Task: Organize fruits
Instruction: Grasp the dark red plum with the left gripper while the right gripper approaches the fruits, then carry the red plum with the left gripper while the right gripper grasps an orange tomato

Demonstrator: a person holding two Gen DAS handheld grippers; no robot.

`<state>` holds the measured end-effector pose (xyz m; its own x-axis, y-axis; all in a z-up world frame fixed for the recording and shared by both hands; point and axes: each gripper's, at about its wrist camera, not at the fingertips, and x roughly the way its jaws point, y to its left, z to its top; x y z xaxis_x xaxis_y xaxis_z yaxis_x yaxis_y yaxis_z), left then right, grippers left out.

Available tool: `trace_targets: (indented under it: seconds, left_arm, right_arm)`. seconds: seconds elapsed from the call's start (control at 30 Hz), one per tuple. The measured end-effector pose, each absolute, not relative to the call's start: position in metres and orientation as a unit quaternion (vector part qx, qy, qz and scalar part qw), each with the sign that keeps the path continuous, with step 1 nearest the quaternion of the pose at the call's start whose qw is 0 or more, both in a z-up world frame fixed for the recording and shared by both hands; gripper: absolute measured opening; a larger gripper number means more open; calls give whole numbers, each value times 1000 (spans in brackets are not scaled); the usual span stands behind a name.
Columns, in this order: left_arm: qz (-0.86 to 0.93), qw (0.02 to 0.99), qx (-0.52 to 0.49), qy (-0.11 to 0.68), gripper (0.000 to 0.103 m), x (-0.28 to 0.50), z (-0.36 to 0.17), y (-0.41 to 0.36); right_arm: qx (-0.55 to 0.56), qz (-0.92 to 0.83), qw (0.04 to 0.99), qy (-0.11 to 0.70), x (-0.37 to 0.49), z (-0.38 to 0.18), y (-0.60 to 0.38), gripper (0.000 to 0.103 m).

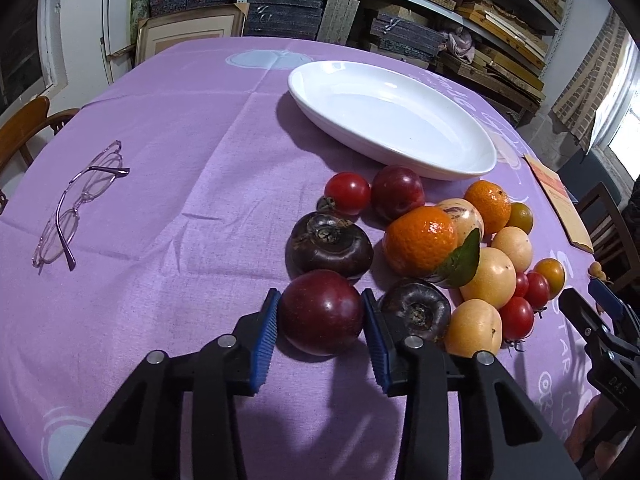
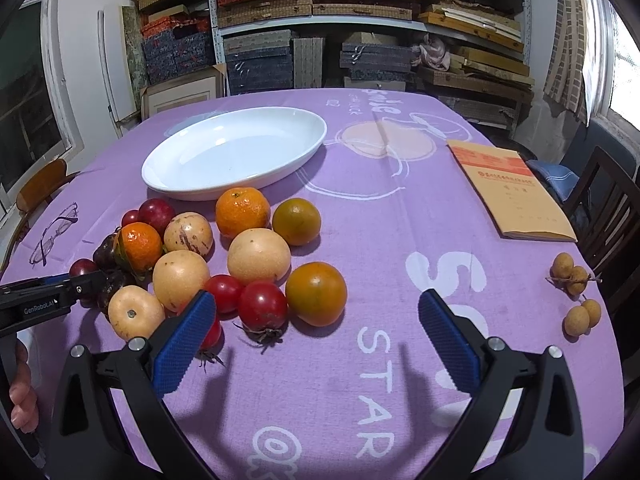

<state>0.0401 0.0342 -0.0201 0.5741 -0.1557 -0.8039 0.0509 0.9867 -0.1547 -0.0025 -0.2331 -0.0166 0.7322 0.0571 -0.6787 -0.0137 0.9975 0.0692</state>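
A glossy, smooth dark-red plum [image 1: 321, 312] sits between ribbed blue rubbery pads on matt black plastic tongs [image 1: 320, 340]; a shiny white glazed dish [image 1: 460, 160] rests on creased purple woven cloth [image 1: 180, 208].

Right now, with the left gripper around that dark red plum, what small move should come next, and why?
Probably lift it toward the dish: the left gripper has both blue pads against the plum, and the dish holds no fruit yet.

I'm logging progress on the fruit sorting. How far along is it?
Nothing looks done: the white dish holds no fruit. In hand: the left gripper is closed on a dark red plum, which sits on the tablecloth. The right gripper is open. Left: the whole fruit pile.
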Motion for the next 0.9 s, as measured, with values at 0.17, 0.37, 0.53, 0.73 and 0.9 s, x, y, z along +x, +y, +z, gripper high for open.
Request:
trace_targets:
  seconds: [0.17, 0.37, 0.53, 0.73, 0.9]
  left_arm:
    - [-50, 897, -53, 435, 40, 35, -12, 35]
    - [-29, 918, -31, 394, 40, 17, 15, 36]
    - [-42, 926, -21, 375, 40, 8, 30, 34]
    - [-53, 922, -24, 382, 40, 11, 26, 32]
    - [-55, 918, -29, 391, 40, 15, 20, 34]
  right_arm:
    - [31, 18, 929, 368, -2, -17, -235, 99]
    - [10, 28, 923, 384, 8, -19, -231, 99]
    - [8, 37, 919, 394, 19, -22, -231, 99]
    - [64, 20, 915, 397, 29, -22, -259, 99]
    - [41, 13, 913, 406, 37, -27, -256, 98]
